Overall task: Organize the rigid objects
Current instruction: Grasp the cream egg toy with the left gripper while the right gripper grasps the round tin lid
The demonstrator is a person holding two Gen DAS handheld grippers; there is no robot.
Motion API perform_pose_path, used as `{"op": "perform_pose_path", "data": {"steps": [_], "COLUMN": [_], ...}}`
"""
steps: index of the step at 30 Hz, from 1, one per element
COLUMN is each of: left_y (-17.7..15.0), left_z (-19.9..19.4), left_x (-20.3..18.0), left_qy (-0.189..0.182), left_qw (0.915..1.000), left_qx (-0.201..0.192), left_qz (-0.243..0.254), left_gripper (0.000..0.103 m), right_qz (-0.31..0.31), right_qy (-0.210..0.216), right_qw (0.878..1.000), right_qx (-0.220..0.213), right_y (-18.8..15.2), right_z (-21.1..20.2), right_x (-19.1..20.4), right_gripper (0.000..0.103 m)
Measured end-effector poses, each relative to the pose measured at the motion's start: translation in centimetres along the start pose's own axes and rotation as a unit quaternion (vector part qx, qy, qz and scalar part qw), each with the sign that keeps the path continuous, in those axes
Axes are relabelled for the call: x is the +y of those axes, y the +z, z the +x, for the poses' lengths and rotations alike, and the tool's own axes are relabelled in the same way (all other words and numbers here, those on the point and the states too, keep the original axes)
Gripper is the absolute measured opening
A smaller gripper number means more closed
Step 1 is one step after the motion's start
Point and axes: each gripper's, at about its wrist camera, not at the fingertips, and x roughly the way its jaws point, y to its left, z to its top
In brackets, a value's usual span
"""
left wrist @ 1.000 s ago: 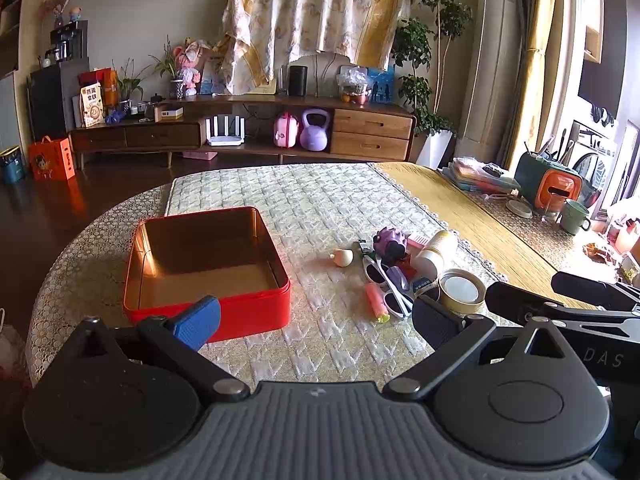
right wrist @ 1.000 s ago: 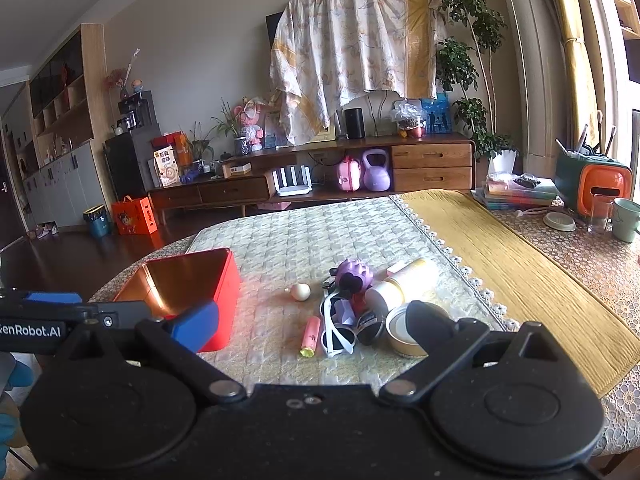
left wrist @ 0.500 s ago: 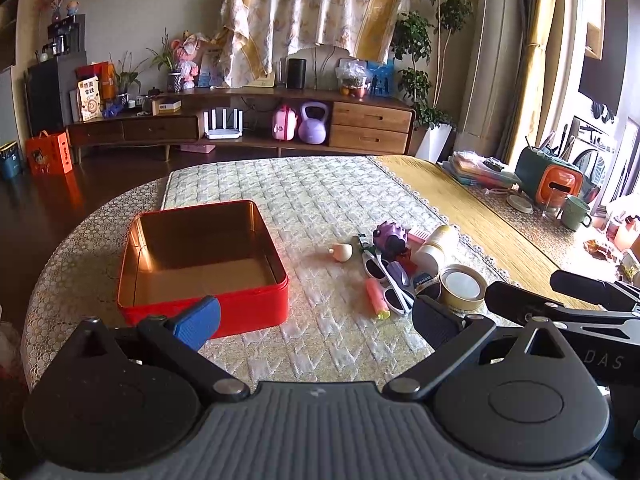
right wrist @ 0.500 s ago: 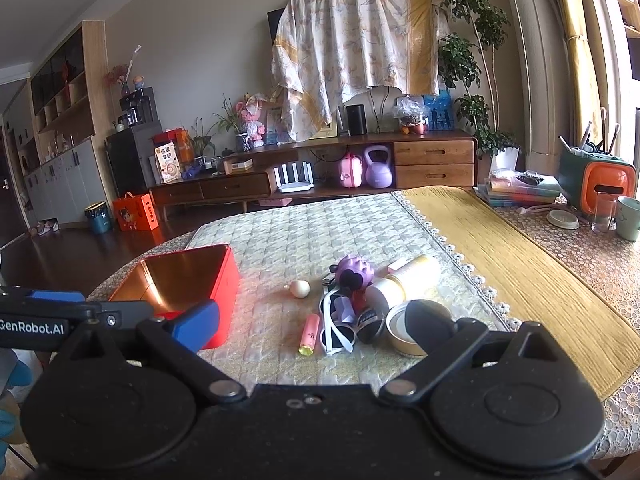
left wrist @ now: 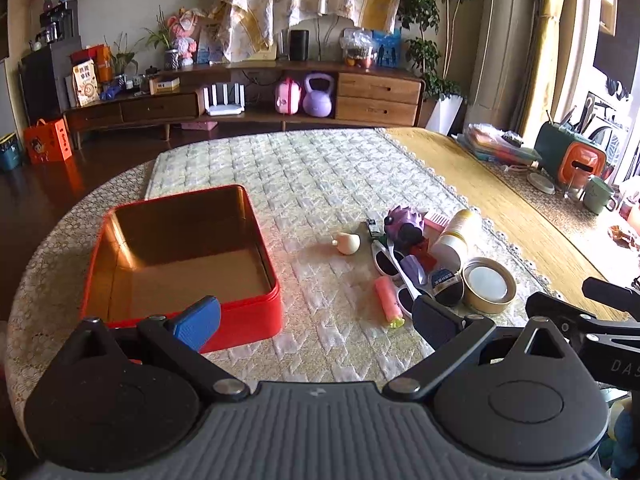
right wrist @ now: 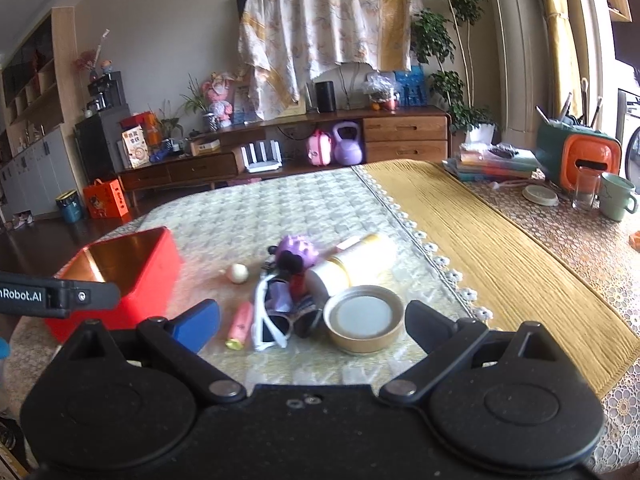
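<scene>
An empty red tin box sits at the table's near left. To its right lies a heap: white sunglasses, a pink tube, a purple toy, a cream bottle, a round tin lid and a small cream ball. My left gripper hovers open before the box and heap. My right gripper stands open just short of the sunglasses and lid.
A quilted mat and a yellow runner cover the table. At the far right are books, an orange-green holder, a glass and a green mug. A wooden sideboard lines the back wall.
Both grippers have moved forward and a little lower, so the box and heap look nearer. Both stay open and nothing on the table has moved.
</scene>
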Motion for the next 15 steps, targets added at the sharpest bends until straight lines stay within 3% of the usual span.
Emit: {"op": "perform_pose_path", "data": {"steps": [15], "left_y": [5.6], "left_z": [11.9], "left_x": [-3.1], "left_qy": [0.006], "left_qw": [0.9994], "left_qx": [0.017], "left_qz": [0.028], "left_gripper": [0.102], "right_qz": [-0.044], "right_qy": [-0.005], "right_qw": [0.997], "right_qx": [0.061], "right_y": [-0.1], "right_z": [6.6], "right_x": [-3.0], "right_gripper": [0.091]}}
